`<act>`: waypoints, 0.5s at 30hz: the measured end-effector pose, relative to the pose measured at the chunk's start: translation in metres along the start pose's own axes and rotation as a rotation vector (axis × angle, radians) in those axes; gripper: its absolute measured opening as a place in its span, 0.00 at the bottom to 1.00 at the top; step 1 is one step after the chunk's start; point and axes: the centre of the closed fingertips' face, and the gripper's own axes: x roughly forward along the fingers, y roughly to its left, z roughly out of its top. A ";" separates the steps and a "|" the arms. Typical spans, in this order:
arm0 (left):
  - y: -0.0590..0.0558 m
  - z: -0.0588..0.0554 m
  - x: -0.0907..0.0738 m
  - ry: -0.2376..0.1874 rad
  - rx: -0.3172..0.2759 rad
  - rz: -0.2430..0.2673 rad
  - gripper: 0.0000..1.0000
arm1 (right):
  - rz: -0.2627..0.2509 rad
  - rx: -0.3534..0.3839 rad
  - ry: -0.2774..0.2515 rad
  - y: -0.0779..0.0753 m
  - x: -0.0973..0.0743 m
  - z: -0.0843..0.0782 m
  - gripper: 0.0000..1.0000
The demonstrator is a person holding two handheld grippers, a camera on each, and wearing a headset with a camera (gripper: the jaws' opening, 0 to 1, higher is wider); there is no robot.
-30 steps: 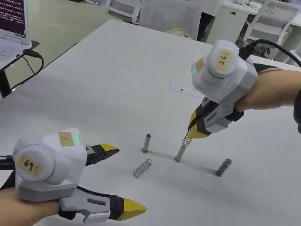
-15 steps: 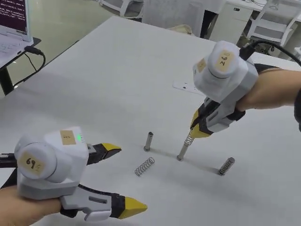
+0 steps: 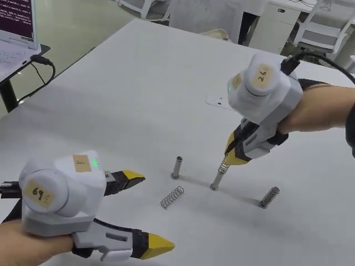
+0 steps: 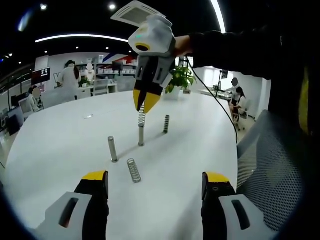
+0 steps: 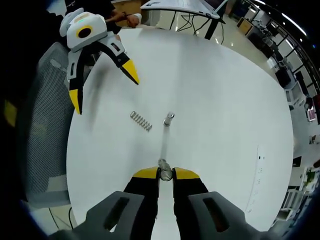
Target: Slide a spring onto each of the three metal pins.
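Three metal pins stand in a row on the white table (image 3: pixel 138 83). My right gripper (image 3: pixel 233 157) (image 5: pixel 166 175) is shut on a spring (image 3: pixel 223 165) (image 5: pixel 165 173) (image 4: pixel 142 117) that is threaded over the top of the middle pin (image 3: pixel 216 180) (image 4: pixel 141 136). The left pin (image 3: pixel 176 167) (image 4: pixel 113 149) (image 5: pixel 168 120) is bare. The right pin carries a spring (image 3: pixel 269 197) (image 4: pixel 166 124). A loose spring (image 3: pixel 172 197) (image 4: pixel 133 170) (image 5: pixel 141 121) lies flat in front of the pins. My left gripper (image 3: pixel 147 210) (image 4: pixel 155 177) is open near the front edge, holding nothing.
A laptop (image 3: pixel 16 27) with a cable (image 3: pixel 41 61) sits on a side stand to the left, beyond the table's left edge. A flat white card (image 3: pixel 219 101) lies behind the pins. Chairs (image 3: pixel 194 16) and desks stand beyond the far edge.
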 end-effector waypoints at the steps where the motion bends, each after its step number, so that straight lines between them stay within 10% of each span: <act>1: 0.000 0.000 0.000 0.001 -0.001 -0.001 0.73 | 0.002 0.001 0.000 -0.001 0.002 0.000 0.07; 15: 0.000 -0.001 0.003 0.006 0.001 -0.007 0.71 | 0.025 0.031 0.005 0.000 0.023 -0.005 0.07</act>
